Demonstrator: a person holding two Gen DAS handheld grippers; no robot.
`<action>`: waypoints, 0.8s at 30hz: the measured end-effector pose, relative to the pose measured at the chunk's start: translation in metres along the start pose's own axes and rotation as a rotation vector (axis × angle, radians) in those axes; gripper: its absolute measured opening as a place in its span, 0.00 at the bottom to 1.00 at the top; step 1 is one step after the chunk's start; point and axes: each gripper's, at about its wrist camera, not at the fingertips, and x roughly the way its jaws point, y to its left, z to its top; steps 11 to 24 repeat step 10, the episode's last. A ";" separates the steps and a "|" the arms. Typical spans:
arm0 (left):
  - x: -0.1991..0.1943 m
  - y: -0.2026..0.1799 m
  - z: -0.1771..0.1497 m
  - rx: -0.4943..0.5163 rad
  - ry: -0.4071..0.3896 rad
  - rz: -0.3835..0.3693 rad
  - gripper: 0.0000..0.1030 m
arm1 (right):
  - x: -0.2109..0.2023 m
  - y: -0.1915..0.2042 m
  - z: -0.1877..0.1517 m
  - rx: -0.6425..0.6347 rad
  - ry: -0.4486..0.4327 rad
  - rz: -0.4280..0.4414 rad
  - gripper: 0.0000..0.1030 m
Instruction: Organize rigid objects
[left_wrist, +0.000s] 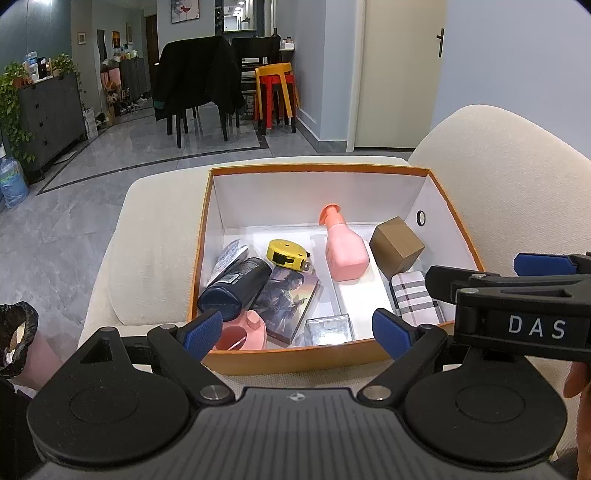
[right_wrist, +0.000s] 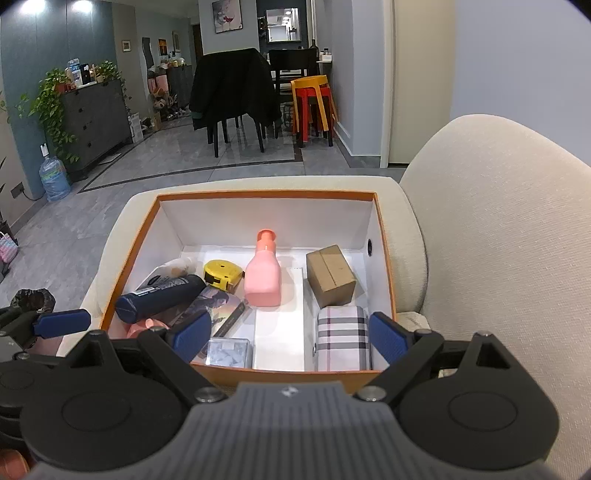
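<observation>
An orange box (left_wrist: 321, 360) (right_wrist: 280, 376) with white walls sits on a cream sofa seat. It holds a pink bottle (left_wrist: 345, 251) (right_wrist: 263, 277), a yellow tape measure (left_wrist: 287, 254) (right_wrist: 221, 275), a dark blue bottle (left_wrist: 236, 284) (right_wrist: 159, 297), a brown carton (left_wrist: 396, 242) (right_wrist: 330, 275), a plaid case (left_wrist: 417, 297) (right_wrist: 342, 338), a picture card (left_wrist: 290, 299), a clear small box (left_wrist: 328, 328) (right_wrist: 227, 352) and a pink cup (left_wrist: 242, 334). My left gripper (left_wrist: 299, 332) hangs open over the near rim, empty. My right gripper (right_wrist: 288, 336) is open too, empty, above the near rim.
The sofa backrest (right_wrist: 498, 240) rises on the right. A bin with a black liner (left_wrist: 16, 332) stands at the left. Beyond the seat lie grey floor tiles, dining chairs (right_wrist: 232, 96), stacked stools (right_wrist: 314, 107), a water jug (right_wrist: 54, 177) and a dark cabinet (right_wrist: 92, 122).
</observation>
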 end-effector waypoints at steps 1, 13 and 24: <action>0.000 0.000 0.000 -0.001 0.000 -0.002 1.00 | 0.000 0.000 0.000 0.000 0.000 0.000 0.88; -0.006 0.002 -0.001 -0.008 -0.025 -0.015 1.00 | -0.007 0.003 0.000 -0.009 -0.008 -0.005 0.88; -0.006 0.002 -0.001 -0.008 -0.025 -0.015 1.00 | -0.007 0.003 0.000 -0.009 -0.008 -0.005 0.88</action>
